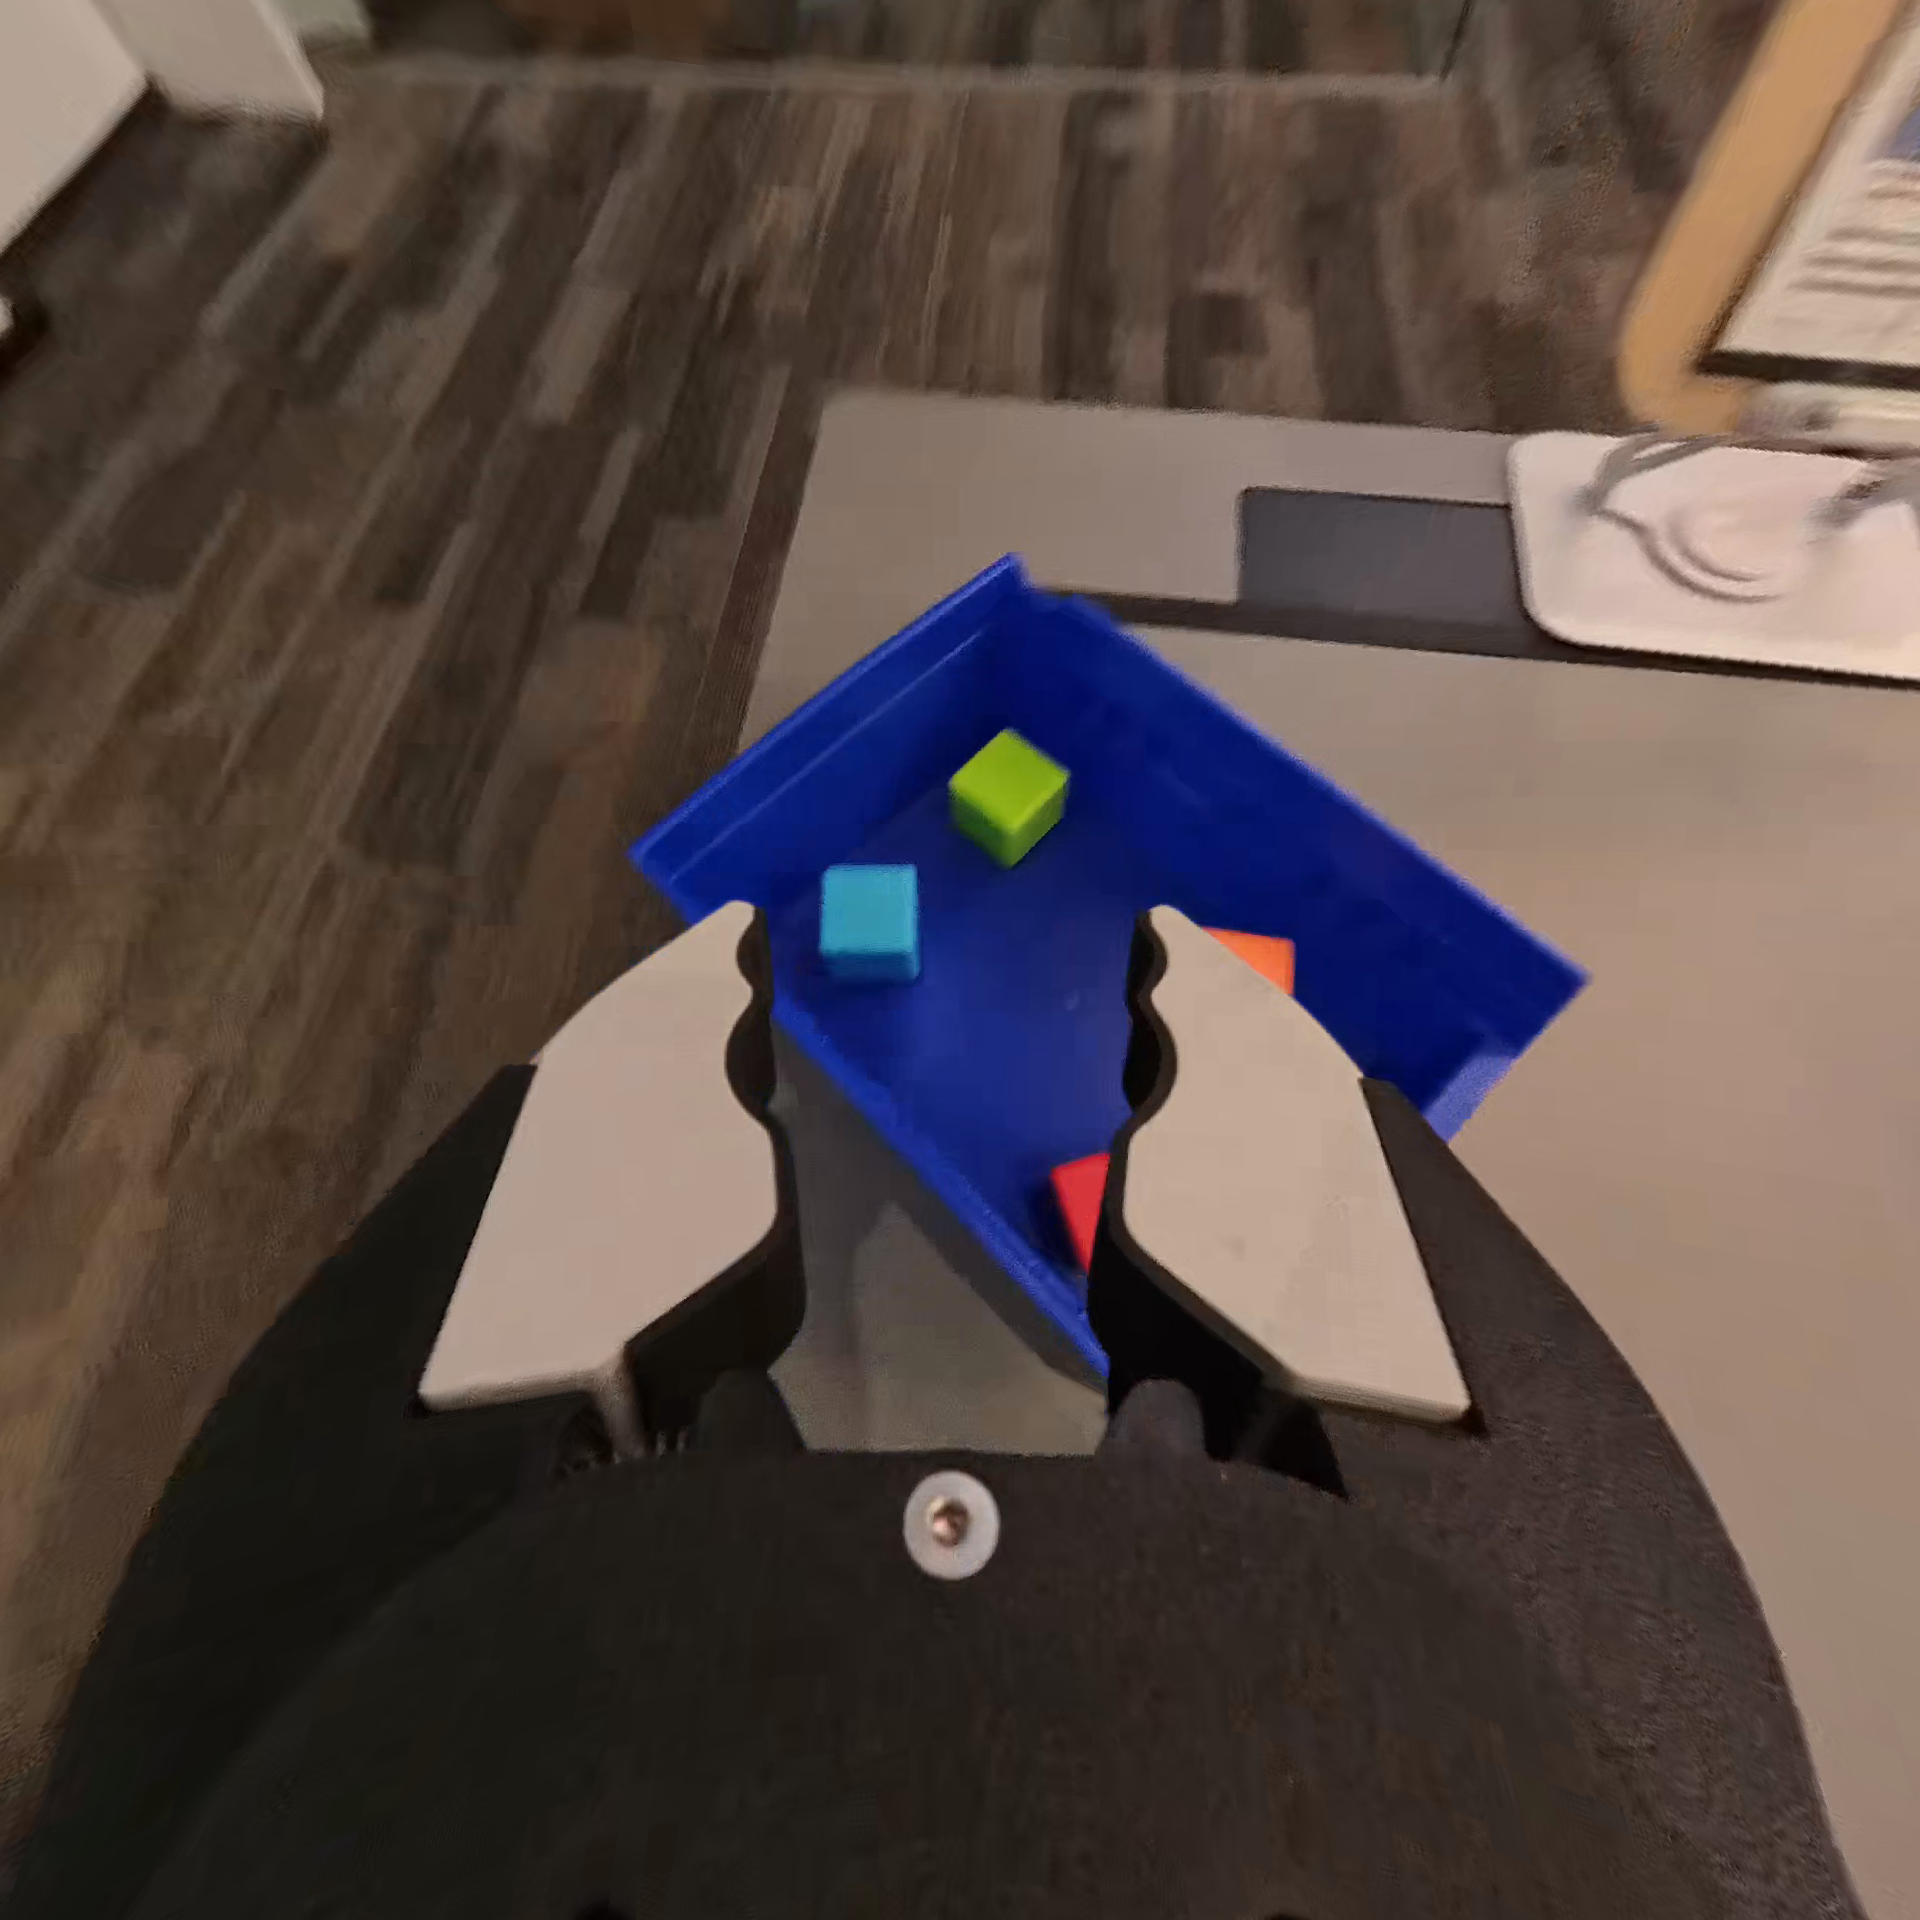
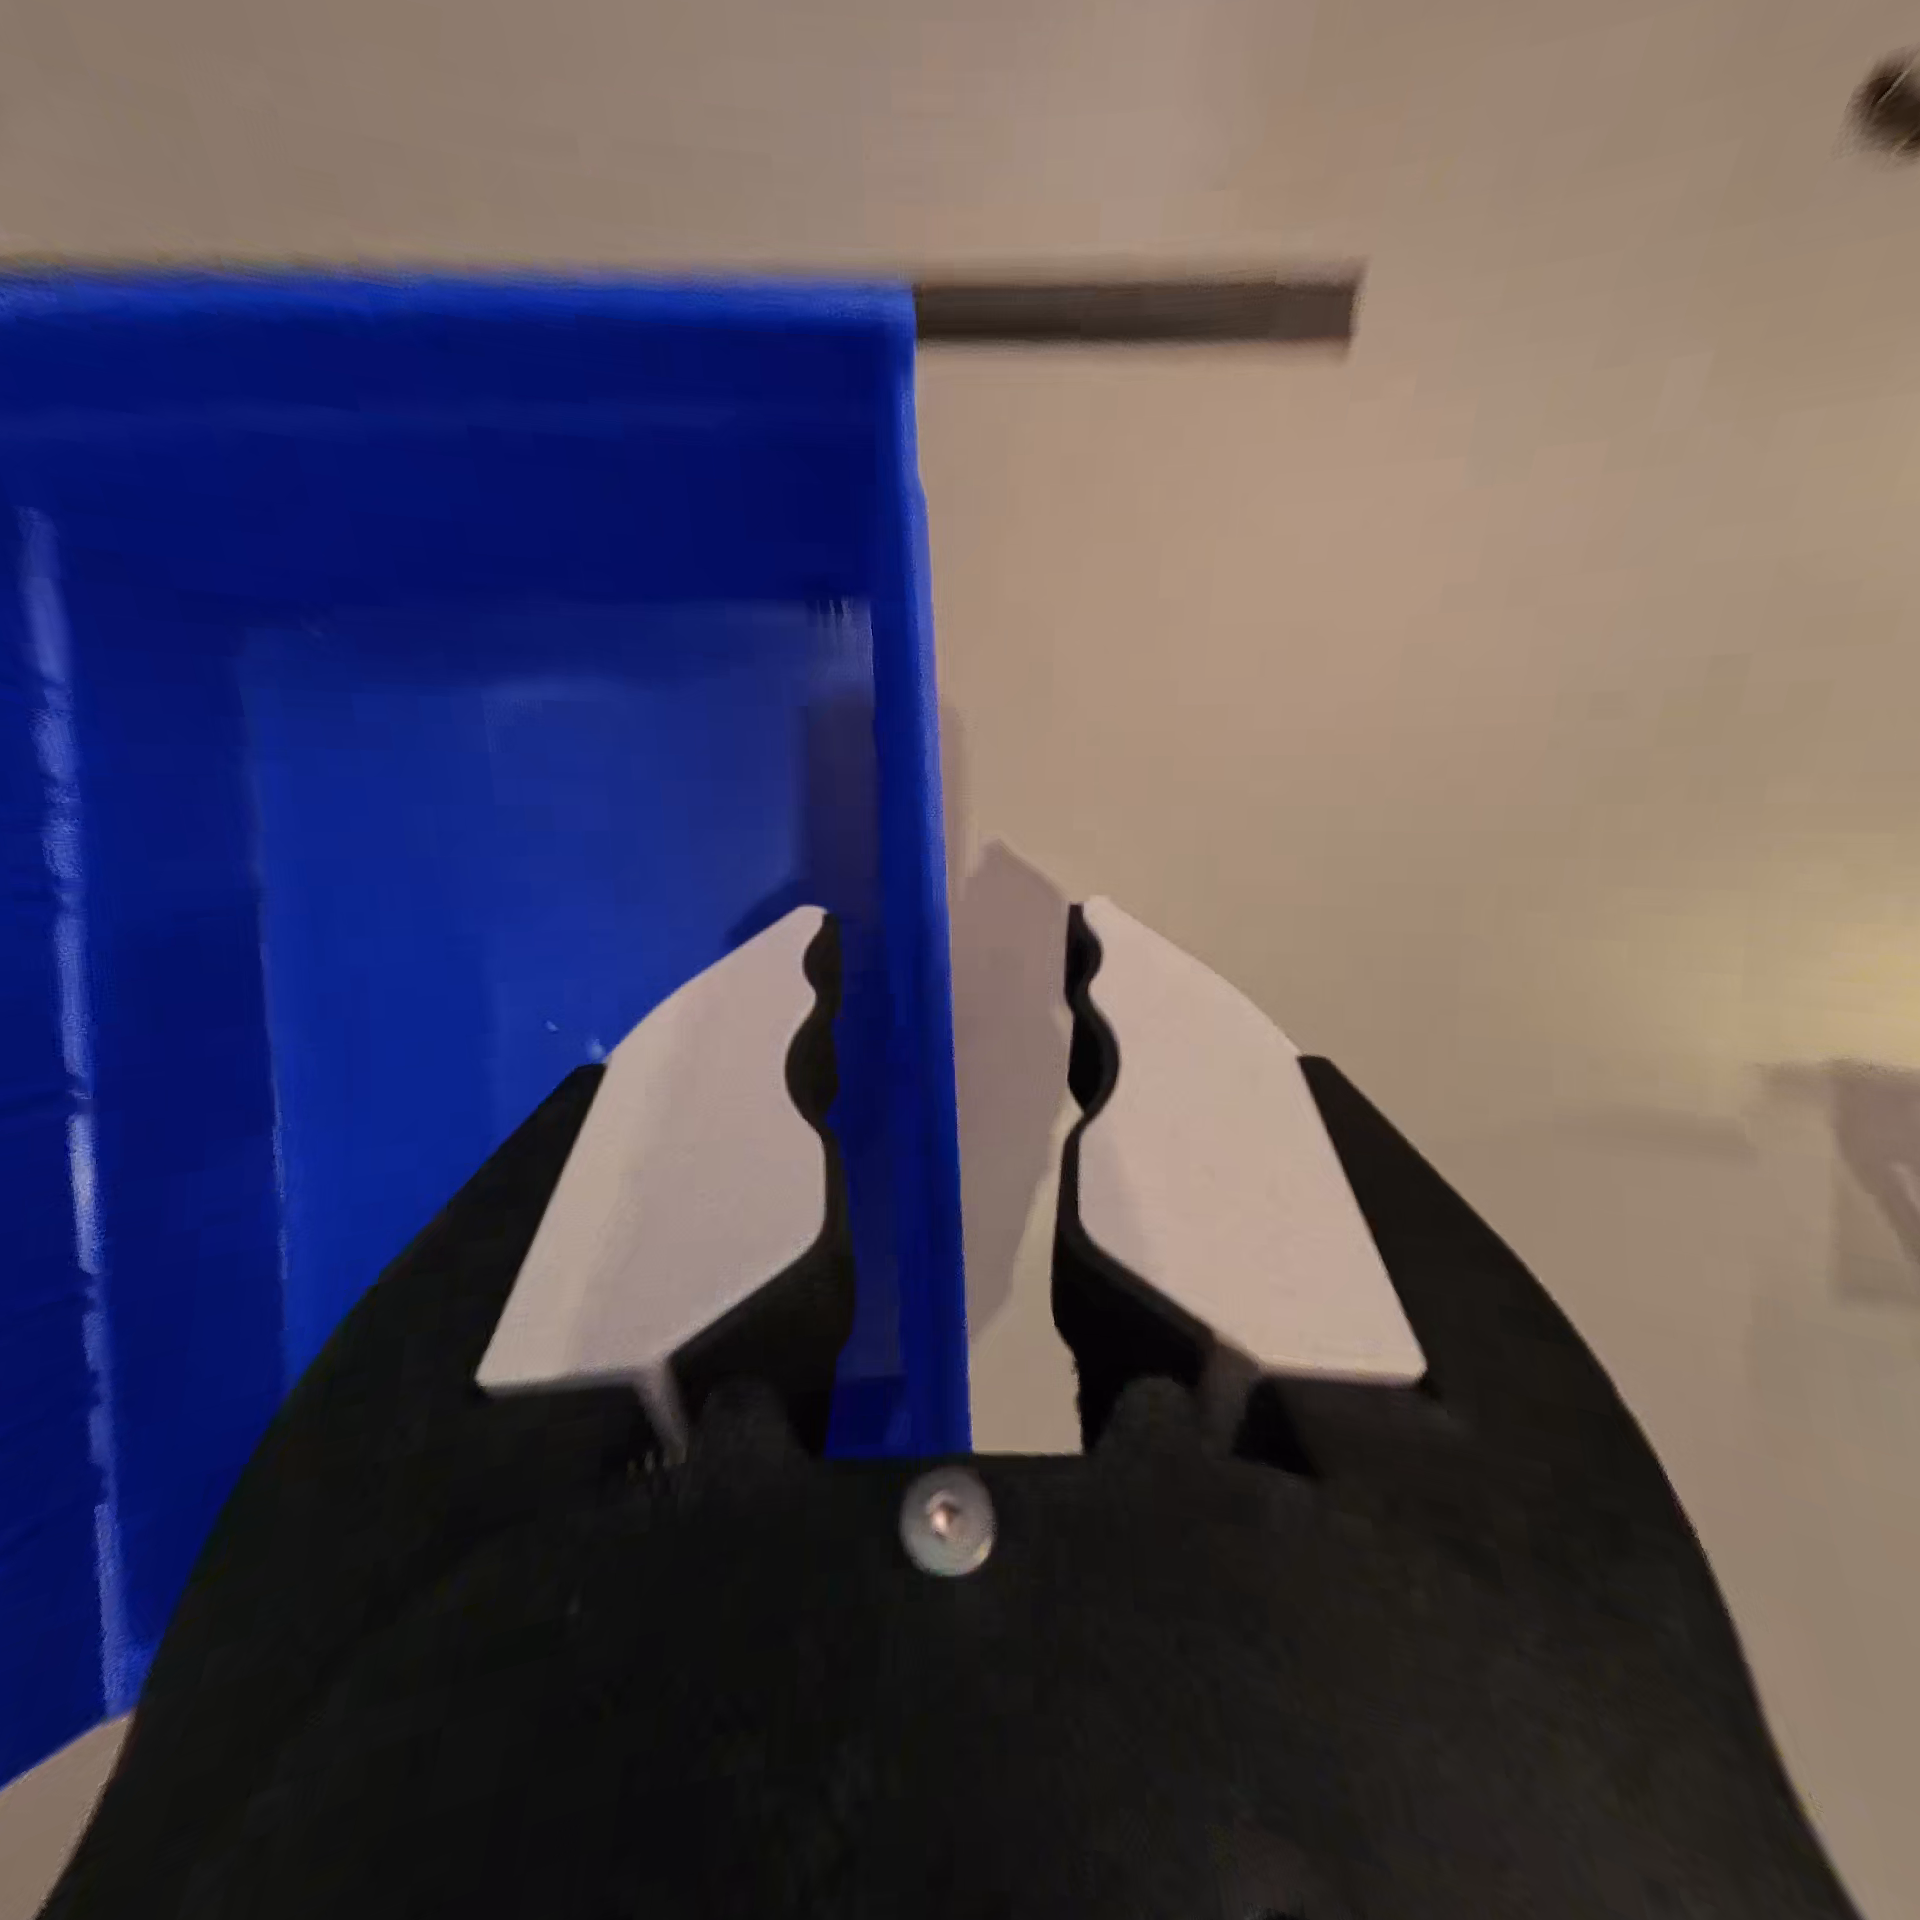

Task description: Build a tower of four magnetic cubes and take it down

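A blue tray (image 1: 1299, 790) sits at the near-left corner of a grey table (image 1: 1039, 478). In it lie a green cube (image 1: 1008, 795), a cyan cube (image 1: 869, 923), an orange cube (image 1: 1257, 956) and a red cube (image 1: 1081, 1195), all apart; my right finger partly hides the orange and red ones. My left gripper (image 1: 951, 920) is open and empty above the tray's near side. In the right wrist view my right gripper (image 2: 948, 912) is open, its jaws standing either side of the tray's right wall (image 2: 925, 727). No cubes show there.
Wood floor (image 1: 364, 520) lies left of the table edge. A dark mat (image 1: 1371, 540) and a white pad with a cable (image 1: 1714, 551) lie at the far right. A dark strip (image 2: 1132, 312) runs behind the tray. Some 85 cm of space lies between my two pairs of fingers. My left gripper's tips are some 20 cm from the red cube (image 1: 1081, 1195).
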`<state>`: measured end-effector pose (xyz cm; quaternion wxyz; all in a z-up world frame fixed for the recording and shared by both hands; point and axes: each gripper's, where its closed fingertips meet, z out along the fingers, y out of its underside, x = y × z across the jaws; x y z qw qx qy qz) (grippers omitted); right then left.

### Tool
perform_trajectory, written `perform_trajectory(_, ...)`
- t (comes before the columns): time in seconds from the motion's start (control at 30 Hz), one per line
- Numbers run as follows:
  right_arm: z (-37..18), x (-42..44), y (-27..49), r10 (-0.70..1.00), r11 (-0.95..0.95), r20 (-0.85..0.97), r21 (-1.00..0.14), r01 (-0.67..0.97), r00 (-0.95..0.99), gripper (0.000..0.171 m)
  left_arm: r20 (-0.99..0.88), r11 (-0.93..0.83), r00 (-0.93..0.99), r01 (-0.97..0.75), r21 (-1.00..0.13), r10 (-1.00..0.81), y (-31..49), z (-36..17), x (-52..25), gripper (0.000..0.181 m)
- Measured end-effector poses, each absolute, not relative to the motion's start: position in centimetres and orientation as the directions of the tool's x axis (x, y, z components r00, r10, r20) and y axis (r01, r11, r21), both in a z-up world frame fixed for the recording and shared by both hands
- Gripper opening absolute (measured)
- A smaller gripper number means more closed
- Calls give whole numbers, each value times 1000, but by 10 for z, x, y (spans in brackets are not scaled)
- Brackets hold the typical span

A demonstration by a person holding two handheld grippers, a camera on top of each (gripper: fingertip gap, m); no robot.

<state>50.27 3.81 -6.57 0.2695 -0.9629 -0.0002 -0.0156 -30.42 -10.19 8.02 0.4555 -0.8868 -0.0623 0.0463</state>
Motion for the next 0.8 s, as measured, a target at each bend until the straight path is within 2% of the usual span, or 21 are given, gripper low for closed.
perform_trajectory(0.13, 0, 481, 41, 32, -669, 29, -742, 43, 999, 43, 65, -695, 974, 202, -690, 219, -108, 37, -333, 71)
perform_trajectory(0.27, 54, 454, 39, 80, -518, 48, -852, 82, 996, 44, 14, -830, 966, 230, -509, 259, -107, -16, -347, 79)
perform_trajectory(0.43, 77, 430, 34, 117, -440, 126, -883, 166, 985, 43, 11, -920, 965, 255, -299, 264, -101, -67, -347, 76)
perform_trajectory(0.5, 74, 422, 34, 147, -445, 148, -873, 199, 978, 43, -34, -950, 968, 236, -206, 247, -110, -83, -347, 68)
perform_trajectory(0.57, 68, 416, 34, 167, -463, 160, -858, 221, 973, 43, -21, -969, 975, 219, -118, 223, -116, -97, -341, 75)
perform_trajectory(0.63, 63, 411, 36, 187, -473, 162, -850, 233, 969, 42, 64, -977, 979, 200, -69, 195, -114, -103, -326, 59)
perform_trajectory(0.73, 54, 404, 39, 215, -493, 181, -828, 266, 960, 42, -20, -986, 987, 160, -46, 161, -112, -105, -330, 61)
perform_trajectory(0.8, 49, 403, 42, 217, -505, 202, -814, 287, 955, 42, -71, -990, 990, 120, -76, 125, -99, -106, -335, 56)
